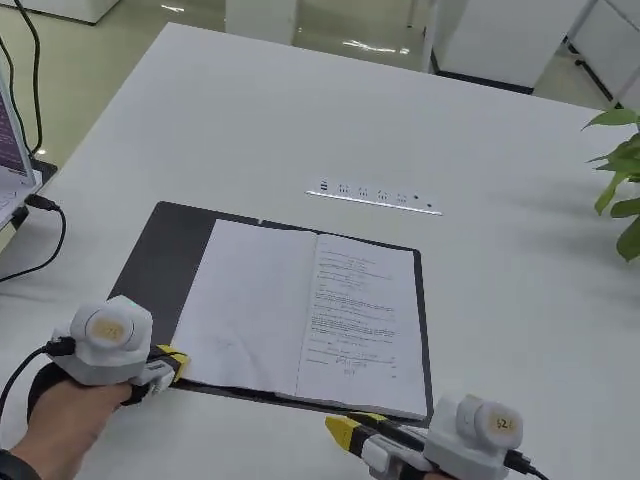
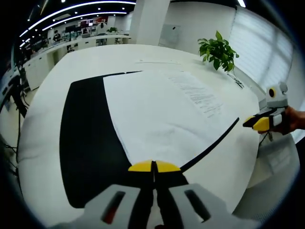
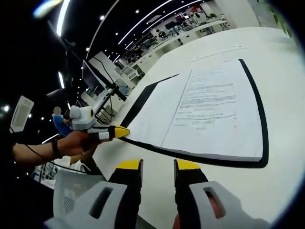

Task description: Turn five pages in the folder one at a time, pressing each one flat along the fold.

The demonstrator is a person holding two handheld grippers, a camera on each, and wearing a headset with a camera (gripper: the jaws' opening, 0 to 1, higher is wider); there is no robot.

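Observation:
An open folder with a black cover [image 1: 160, 260] lies on the white table [image 1: 300, 100]. Its left page [image 1: 250, 300] is blank white and its right page [image 1: 362, 320] carries printed text; both lie flat. My left gripper [image 1: 172, 363] is at the folder's near left corner, with its yellow tips together over the black cover's edge [image 2: 154, 166] and nothing seen between them. My right gripper [image 1: 342, 432] hovers off the folder's near right corner, pointing left. In its own view the right gripper [image 3: 157, 165] has its jaws a little apart with nothing between them.
A power socket strip [image 1: 372, 195] is set into the table behind the folder. A potted plant [image 1: 622, 170] stands at the right edge. A laptop [image 1: 10, 150] and black cables [image 1: 40, 235] sit at the far left.

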